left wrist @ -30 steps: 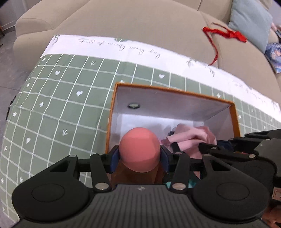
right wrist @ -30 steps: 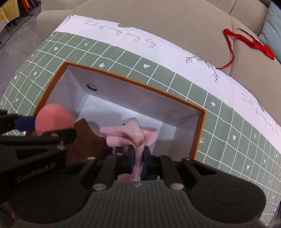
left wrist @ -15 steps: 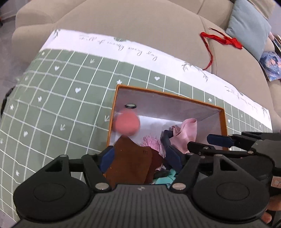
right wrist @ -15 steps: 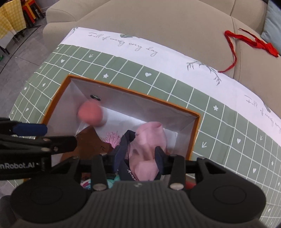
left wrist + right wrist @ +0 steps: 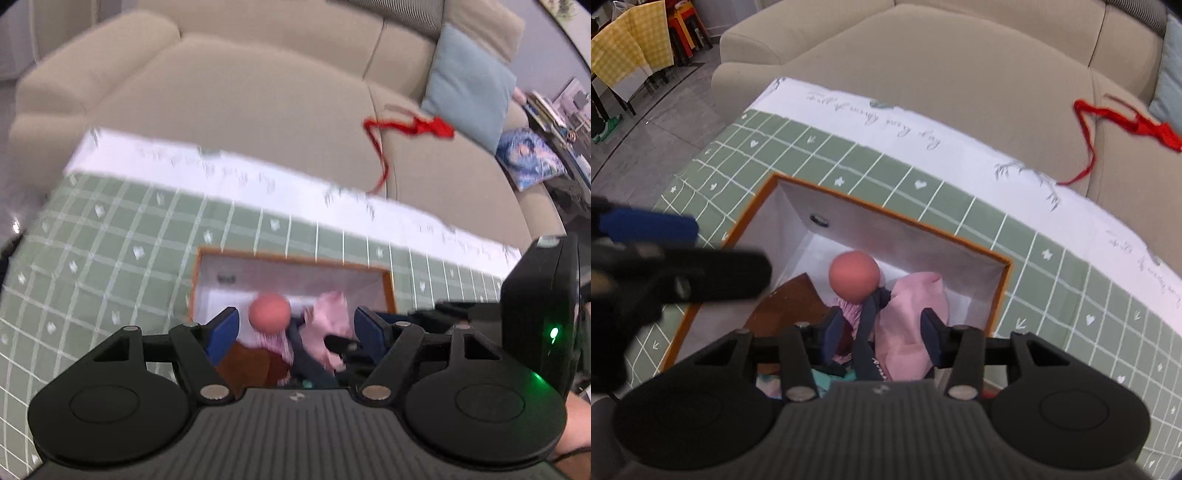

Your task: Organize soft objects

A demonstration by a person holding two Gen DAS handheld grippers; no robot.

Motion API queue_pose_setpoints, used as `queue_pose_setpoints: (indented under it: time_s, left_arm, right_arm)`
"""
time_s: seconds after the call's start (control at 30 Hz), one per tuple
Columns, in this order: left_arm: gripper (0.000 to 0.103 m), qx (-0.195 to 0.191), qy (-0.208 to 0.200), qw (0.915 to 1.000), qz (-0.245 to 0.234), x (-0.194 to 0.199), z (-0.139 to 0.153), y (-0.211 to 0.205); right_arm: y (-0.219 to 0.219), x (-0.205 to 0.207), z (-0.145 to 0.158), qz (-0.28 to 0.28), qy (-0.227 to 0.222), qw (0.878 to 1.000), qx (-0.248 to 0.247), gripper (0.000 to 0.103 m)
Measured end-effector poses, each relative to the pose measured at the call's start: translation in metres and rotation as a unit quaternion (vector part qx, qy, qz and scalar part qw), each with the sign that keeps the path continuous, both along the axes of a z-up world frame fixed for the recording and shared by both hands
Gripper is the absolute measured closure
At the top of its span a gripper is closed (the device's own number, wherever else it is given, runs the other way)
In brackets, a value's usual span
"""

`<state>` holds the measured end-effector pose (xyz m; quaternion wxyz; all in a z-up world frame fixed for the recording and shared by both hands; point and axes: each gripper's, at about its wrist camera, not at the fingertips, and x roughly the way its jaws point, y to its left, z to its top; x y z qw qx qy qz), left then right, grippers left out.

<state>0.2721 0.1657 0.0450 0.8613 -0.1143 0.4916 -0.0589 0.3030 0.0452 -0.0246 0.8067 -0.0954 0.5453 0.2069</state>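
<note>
Both claws [image 5: 295, 328] [image 5: 881, 330] gape empty, right widening, above seemingly smooth round ball [image 5: 854, 277].

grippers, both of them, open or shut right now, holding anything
Left gripper: open, holding nothing.
Right gripper: jaws opening, off the pink cloth lying in the box.

i'm looking into a home living room: beige sofa [image 5: 960, 66], blue cushion [image 5: 469, 85], tiled floor [image 5: 639, 147] (yellow-draped furniture behind).
</note>
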Motion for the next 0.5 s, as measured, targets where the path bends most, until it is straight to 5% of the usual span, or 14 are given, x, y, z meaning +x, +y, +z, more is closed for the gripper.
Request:
queue_pose_setpoints:
  time_s: [0.3, 0.5]
  left_arm:
    - [0.018, 0.071, -0.123, 0.9899, 0.007, -0.032, 0.047, -0.026]
    - [0.012, 0.133, -0.269, 0.9539, 0.009, -0.083, 0.072, -0.061]
  right_arm:
    - [-0.029, -0.018, 0.05, -0.021, -0.074, 0.996, 0.054, 0.052]
    - [-0.065, -0.053, 0.081, -0.044, -0.138, 0.988, 0.061, 0.051]
